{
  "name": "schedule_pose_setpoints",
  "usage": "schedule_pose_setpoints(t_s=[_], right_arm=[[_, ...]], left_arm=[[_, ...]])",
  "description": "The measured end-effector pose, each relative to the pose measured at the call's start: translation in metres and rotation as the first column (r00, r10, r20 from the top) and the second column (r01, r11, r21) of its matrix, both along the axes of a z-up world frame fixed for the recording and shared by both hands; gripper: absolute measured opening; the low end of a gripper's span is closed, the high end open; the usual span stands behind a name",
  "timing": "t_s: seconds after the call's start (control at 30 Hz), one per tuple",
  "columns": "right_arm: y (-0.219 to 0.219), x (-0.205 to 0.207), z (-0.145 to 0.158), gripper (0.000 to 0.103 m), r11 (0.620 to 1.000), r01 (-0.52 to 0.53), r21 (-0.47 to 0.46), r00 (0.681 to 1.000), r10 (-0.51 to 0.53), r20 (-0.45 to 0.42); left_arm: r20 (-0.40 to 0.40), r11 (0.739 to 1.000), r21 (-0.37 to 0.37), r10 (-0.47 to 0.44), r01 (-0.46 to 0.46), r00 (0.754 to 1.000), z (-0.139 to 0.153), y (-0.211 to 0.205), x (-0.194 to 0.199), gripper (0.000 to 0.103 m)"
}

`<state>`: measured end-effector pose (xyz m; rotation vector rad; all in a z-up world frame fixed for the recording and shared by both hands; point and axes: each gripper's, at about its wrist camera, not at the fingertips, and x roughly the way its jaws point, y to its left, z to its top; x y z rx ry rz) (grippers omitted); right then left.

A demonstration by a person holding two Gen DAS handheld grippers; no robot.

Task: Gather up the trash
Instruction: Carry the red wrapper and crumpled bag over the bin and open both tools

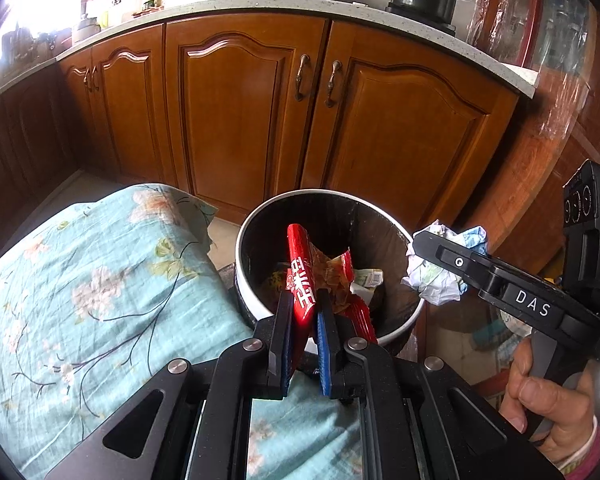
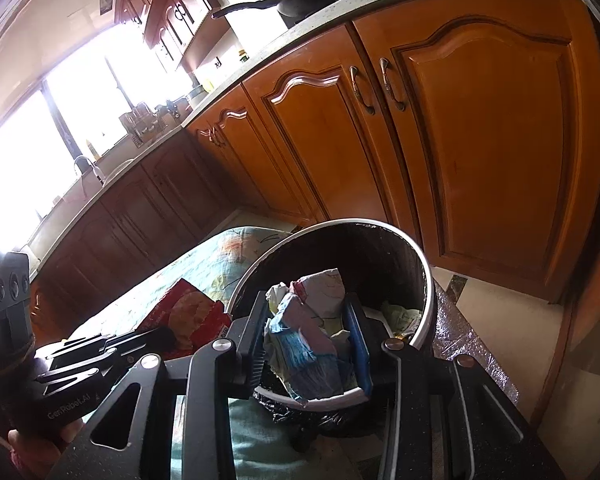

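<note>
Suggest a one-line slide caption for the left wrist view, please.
Left gripper clamps a red snack wrapper over the trash bin while the right gripper brings crumpled paper.

The trash bin's (image 1: 396,334) near rim is hidden behind the left tongs (image 1: 305,332). The red wrapper's (image 1: 300,276) lower end is covered by their pads.

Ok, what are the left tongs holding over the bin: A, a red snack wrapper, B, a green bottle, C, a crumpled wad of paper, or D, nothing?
A: the left tongs are clamped on a red snack wrapper over the bin; the crumpled paper is in the right tongs.
</note>
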<state>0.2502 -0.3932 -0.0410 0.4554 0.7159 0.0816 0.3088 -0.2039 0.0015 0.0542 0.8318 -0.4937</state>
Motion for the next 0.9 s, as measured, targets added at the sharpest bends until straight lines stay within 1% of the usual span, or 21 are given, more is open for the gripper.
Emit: schedule_pose_setpoints(t_s=[0.23,0.63,0.9], right_arm=[[-0.012,0.017,-0.003,0.037,1.0,0.0,-0.017,1.0,-0.001,-0.019],[-0.018,0.034,-0.01,0.039,0.999,-0.02,-0.03,0.998,0.018,-0.059],[-0.018,0.042,-0.017,0.039,0.999,-0.034,-0.036,0.996,0.031,-0.087]], left_arm=[[0.002,1.0,0.02,-0.005,0.005,1.0,-0.004,-0.014,0.018,0.009],[-0.042,0.999,0.035,-0.012,0.014,0.999,-0.018,-0.029,0.04,0.01],[-0.054,0.998,0.055,-0.016,0.019,0.998,-0.024,-0.038,0.048,0.01]])
